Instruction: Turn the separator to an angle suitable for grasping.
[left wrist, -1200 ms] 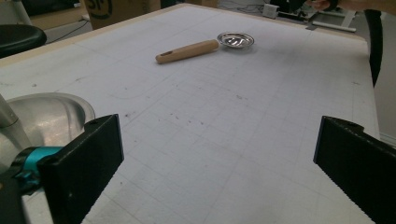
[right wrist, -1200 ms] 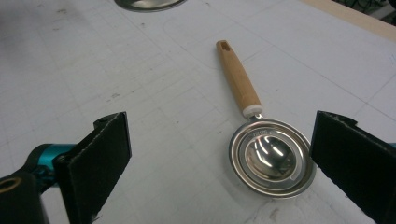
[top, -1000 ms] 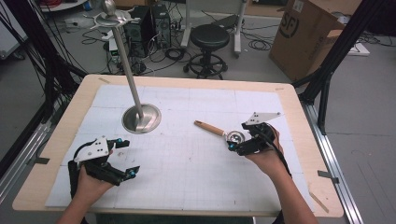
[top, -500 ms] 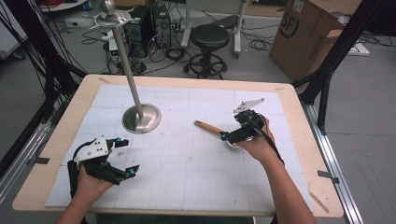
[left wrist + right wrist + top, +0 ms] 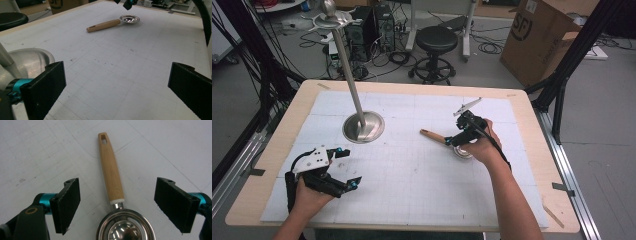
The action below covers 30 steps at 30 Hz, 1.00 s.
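Note:
A metal strainer spoon with a light wooden handle (image 5: 432, 135) lies on the white gridded mat, right of centre, with its handle pointing left and away. My right gripper (image 5: 458, 140) hovers open just over the spoon's bowl. In the right gripper view the handle (image 5: 110, 170) runs up between the two wide-apart pads (image 5: 71, 201), touching neither. My left gripper (image 5: 349, 167) rests open near the front left of the mat with nothing between its jaws. From the left gripper (image 5: 117, 92) the spoon (image 5: 112, 23) lies far ahead.
A steel stand with a round base (image 5: 363, 126) and a tall leaning pole (image 5: 347, 65) sits at the mat's back left, close to the left gripper. The wooden table rim (image 5: 542, 150) frames the mat. A stool (image 5: 437, 40) and a cardboard box (image 5: 537, 35) stand beyond the table.
My right gripper has moved forward and left from beside the spoon's bowl to over it, tilting down. The left gripper and the spoon have stayed put.

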Tool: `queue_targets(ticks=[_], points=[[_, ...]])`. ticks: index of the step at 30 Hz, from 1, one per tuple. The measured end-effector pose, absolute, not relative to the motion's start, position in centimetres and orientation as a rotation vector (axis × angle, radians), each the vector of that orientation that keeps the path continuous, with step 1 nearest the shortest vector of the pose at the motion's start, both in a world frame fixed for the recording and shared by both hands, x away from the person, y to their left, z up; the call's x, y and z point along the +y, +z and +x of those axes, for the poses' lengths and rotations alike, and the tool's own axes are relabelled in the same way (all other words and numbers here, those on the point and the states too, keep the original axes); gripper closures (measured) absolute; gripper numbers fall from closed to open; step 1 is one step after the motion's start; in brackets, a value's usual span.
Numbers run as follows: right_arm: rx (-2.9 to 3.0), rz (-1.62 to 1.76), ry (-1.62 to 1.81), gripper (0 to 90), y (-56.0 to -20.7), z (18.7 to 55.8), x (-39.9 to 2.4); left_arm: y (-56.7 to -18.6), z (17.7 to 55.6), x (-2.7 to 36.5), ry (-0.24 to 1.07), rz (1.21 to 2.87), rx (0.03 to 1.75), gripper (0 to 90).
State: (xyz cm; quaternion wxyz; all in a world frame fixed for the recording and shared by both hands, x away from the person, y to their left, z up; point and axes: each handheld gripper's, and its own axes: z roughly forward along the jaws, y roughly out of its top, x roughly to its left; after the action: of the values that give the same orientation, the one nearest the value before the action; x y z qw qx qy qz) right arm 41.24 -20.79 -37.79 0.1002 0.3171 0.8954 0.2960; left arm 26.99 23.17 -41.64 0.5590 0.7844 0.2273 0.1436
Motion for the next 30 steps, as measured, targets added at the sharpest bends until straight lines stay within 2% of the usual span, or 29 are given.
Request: queue_targets(ticks=[2,4,5,17,25,26,30], points=[[2.666,0.929,0.836,23.0,-37.9,41.4,-20.6,-41.6,27.0,23.2,0.339,1.852,0.533,2.1],[2.709,0.91,0.822,31.7,-38.0,41.5,-20.4,-41.6,27.0,23.2,0.342,1.852,0.534,2.1],[2.734,0.899,0.82,33.4,-38.0,41.6,-20.3,-41.6,27.0,23.2,0.342,1.854,0.533,2.1],[2.764,0.866,0.658,37.1,-39.4,41.9,-19.0,-41.7,27.0,23.1,0.34,1.862,0.532,2.1],[2.803,0.852,0.592,49.9,-40.2,42.2,-18.6,-41.8,27.1,23.1,0.337,1.871,0.531,2.1],[2.806,0.85,0.569,53.8,-40.4,42.4,-18.6,-41.8,27.1,23.0,0.335,1.874,0.532,2.1],[2.808,0.859,0.559,57.5,-40.6,42.6,-18.7,-41.8,27.1,23.0,0.332,1.877,0.533,2.1]])
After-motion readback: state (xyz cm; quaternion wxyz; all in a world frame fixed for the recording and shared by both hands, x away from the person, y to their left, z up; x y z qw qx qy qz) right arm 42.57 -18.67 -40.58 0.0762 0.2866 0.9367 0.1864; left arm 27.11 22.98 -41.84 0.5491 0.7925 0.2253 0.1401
